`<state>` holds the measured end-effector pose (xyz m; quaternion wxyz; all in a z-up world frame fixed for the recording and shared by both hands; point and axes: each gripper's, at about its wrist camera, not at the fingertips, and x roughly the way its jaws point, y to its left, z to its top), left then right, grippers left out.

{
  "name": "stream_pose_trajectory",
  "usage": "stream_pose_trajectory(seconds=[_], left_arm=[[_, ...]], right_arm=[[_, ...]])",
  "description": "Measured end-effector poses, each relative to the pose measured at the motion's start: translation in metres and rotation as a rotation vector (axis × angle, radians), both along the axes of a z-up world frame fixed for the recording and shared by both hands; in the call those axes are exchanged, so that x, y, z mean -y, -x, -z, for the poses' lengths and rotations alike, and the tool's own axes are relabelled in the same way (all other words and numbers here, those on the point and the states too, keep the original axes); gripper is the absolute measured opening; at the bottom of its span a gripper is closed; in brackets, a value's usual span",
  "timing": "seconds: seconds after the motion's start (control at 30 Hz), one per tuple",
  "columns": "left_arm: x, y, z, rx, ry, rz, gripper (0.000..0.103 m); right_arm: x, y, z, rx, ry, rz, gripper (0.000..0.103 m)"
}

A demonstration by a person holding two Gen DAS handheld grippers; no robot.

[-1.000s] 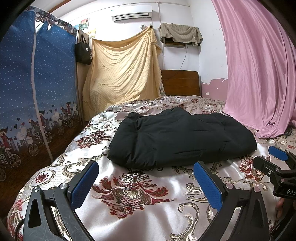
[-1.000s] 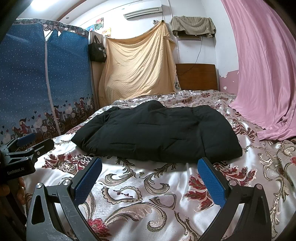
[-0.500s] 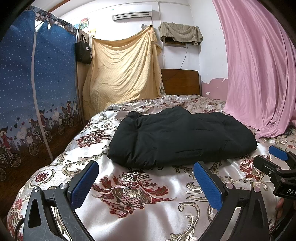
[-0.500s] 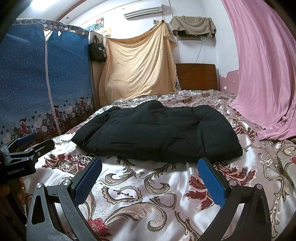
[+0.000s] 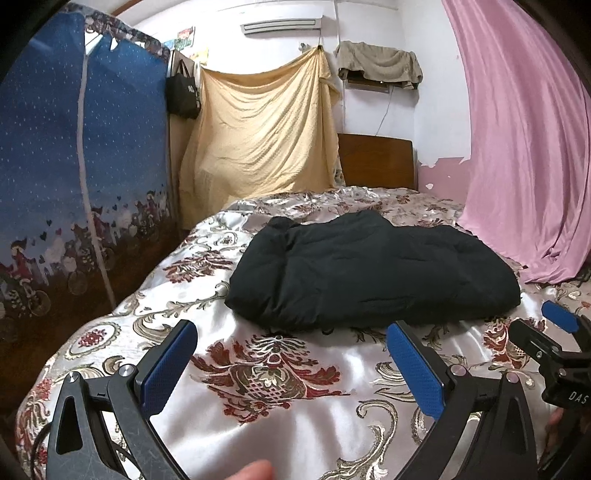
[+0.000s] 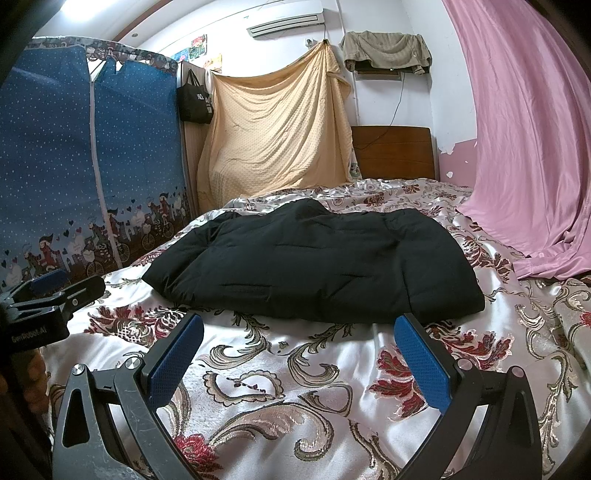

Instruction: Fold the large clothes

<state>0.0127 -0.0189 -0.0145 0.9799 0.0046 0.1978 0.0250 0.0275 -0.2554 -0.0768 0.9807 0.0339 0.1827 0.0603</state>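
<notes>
One black folded garment [image 5: 369,273] lies on one bed [image 5: 280,373], and two pairs of tongs show: the left tongs [image 5: 291,369] and the right tongs [image 6: 299,362]. On the far wall hang one yellow sheet [image 5: 258,136], one black bag [image 5: 181,94] and one air conditioner [image 5: 280,26]; one pink curtain [image 5: 524,140] hangs at right.

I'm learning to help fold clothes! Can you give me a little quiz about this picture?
1. True or false: the left gripper is clamped on the black jacket.
2. What hangs to the right of the bed? A) pink curtain B) green towel C) mirror
3. Fill in: the right gripper has its fingers ____ with nothing between them.

Key: 1 false, both grippers sit short of the jacket, open. 2 A, the pink curtain. 3 open.
</notes>
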Motion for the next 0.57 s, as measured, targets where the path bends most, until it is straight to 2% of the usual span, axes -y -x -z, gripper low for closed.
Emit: stream_pose_trajectory(seconds=[0.57], left_arm=[[0.0034,0.0004,-0.0003,-0.003,-0.001,-0.007,0.103]], right_arm=[[-0.0007,0.0009,0.0020,-0.002,0.000,0.000,0.102]])
